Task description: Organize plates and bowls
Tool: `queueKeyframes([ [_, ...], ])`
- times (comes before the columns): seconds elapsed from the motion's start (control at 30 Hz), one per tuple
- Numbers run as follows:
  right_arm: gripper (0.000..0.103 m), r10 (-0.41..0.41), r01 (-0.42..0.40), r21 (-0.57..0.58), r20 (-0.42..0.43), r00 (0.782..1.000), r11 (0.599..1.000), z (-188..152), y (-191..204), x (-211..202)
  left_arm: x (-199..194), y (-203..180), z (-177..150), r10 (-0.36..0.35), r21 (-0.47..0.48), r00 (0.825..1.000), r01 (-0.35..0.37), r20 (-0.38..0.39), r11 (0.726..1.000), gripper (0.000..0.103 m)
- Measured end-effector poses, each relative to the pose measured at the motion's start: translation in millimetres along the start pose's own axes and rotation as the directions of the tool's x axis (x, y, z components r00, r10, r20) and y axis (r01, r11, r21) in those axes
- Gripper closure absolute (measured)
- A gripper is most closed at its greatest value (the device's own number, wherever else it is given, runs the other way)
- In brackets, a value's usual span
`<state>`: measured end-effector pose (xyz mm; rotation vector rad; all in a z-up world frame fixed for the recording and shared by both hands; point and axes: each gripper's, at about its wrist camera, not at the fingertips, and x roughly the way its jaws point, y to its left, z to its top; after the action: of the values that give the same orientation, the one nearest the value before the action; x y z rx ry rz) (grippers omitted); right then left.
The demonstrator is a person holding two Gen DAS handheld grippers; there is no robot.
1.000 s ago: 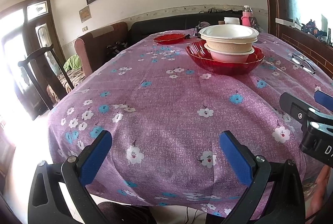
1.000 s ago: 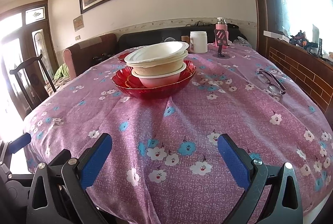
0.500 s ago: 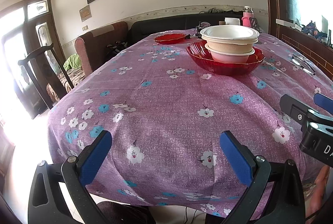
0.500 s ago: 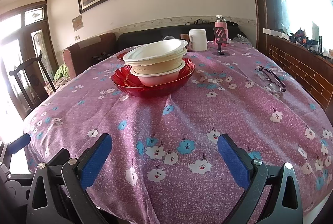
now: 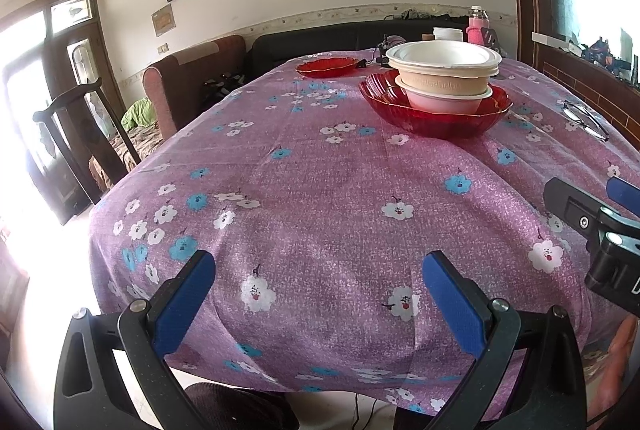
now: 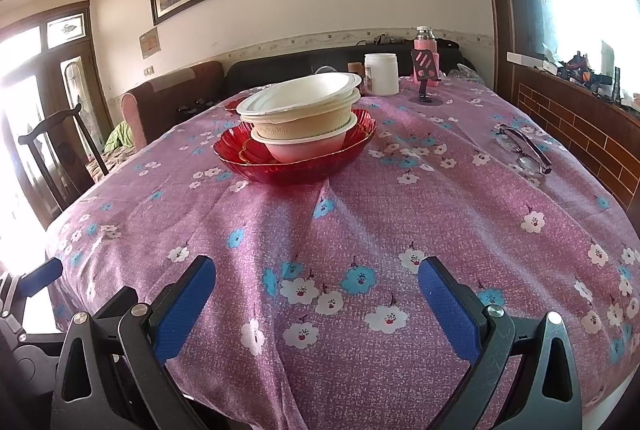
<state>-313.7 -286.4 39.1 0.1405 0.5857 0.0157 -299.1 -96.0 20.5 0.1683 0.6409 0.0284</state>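
A large red glass bowl (image 5: 436,112) (image 6: 296,162) sits mid-table and holds a stack of three nested bowls: white at the bottom (image 6: 306,148), beige in the middle (image 6: 304,122), white on top (image 6: 300,94). A small red plate (image 5: 326,66) lies farther back on the left. My left gripper (image 5: 318,286) is open and empty at the table's near edge. My right gripper (image 6: 316,286) is open and empty, also near the front edge, well short of the bowls. The right gripper's side shows in the left wrist view (image 5: 592,226).
The table has a purple flowered cloth (image 6: 400,214). Glasses (image 6: 524,148) lie at the right. A white jar (image 6: 380,74), a pink bottle (image 6: 426,46) and a phone stand (image 6: 426,78) stand at the back. A dark chair (image 5: 80,134) and sofa (image 5: 192,82) are at the left.
Both grippers have crept slightly toward the table; the bowls look a little nearer. Both stay open and empty.
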Motion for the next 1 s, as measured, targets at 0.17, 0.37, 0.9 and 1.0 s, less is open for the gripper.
queueKeyframes([
  [0.17, 0.000, 0.001, -0.001, 0.000, 0.002, 1.000, 1.000, -0.1, -0.5, -0.7, -0.1, 0.4, 0.0, 0.001, 0.000, 1.000, -0.001, 0.000, 1.000, 0.000],
  [0.37, 0.000, 0.001, -0.001, 0.001, 0.001, 1.000, 1.000, 0.0, -0.4, -0.8, -0.3, 0.5, -0.2, -0.003, 0.001, 1.000, 0.003, 0.000, 1.000, 0.000],
  [0.9, 0.000, 0.005, -0.005, 0.001, -0.006, 1.000, 1.000, -1.7, -0.2, 1.5, 0.5, 0.1, -1.4, -0.005, 0.000, 1.000, 0.005, -0.004, 1.000, 0.000],
  [1.0, 0.000, 0.006, -0.006, 0.001, -0.006, 1.000, 1.000, -2.0, 0.0, 1.4, 0.5, 0.2, -1.3, -0.005, 0.000, 1.000, 0.005, -0.003, 1.000, 0.000],
])
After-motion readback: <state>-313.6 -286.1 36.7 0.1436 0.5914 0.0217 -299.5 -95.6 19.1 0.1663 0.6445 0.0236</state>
